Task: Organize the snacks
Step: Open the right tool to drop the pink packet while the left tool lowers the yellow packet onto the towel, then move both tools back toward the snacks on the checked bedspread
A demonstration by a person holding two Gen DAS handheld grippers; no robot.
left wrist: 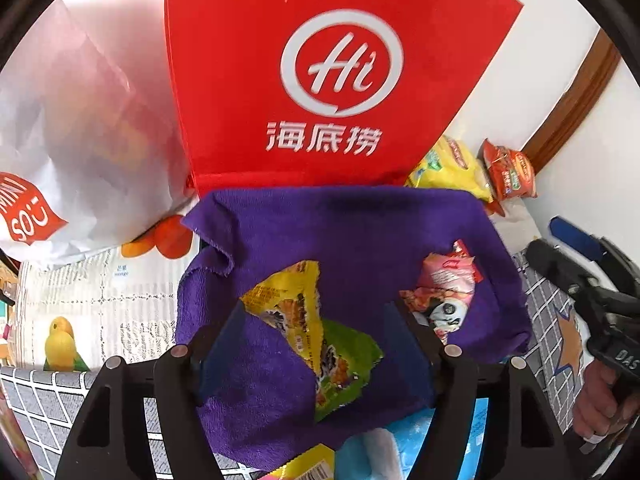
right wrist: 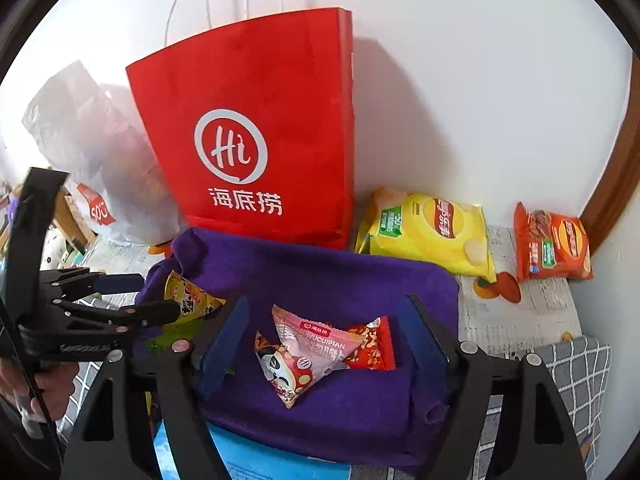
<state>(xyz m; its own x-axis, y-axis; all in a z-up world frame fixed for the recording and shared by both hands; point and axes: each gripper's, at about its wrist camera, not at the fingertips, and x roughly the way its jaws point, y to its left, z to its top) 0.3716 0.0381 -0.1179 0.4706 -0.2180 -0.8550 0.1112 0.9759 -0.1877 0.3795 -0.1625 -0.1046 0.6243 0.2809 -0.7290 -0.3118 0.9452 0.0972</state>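
Snack packets lie on a rumpled purple terry cloth (left wrist: 360, 240) spread over the tabletop (left wrist: 100, 280), just in front of an upright red paper carrier bag with a white "Hi" logo (left wrist: 320, 80). In the left wrist view, a yellow-and-green foil snack packet (left wrist: 320, 340) rests on the cloth between the left gripper (left wrist: 316, 316) fingers, which stand apart and do not press it; a pink panda-print packet (left wrist: 444, 296) lies to its right, by the right-hand finger. A white plastic bag with a red label (left wrist: 60, 140) slumps at far left, and a yellow crisp bag (left wrist: 452, 168) and an orange-red crisp bag (left wrist: 508, 172) sit at far right. The right gripper (left wrist: 580, 276), held in a hand (left wrist: 600, 400), shows at the right edge. In the right wrist view, the pink panda-print packet (right wrist: 308, 352) lies atop a small red packet (right wrist: 372, 344) between the right gripper (right wrist: 324, 312) fingers, open wide and clear of both. The left gripper (right wrist: 132, 296) reaches in from the left over the yellow-and-green packet (right wrist: 188, 300). The yellow crisp bag (right wrist: 432, 236) and orange-red crisp bag (right wrist: 556, 248) lie far right by the wall.
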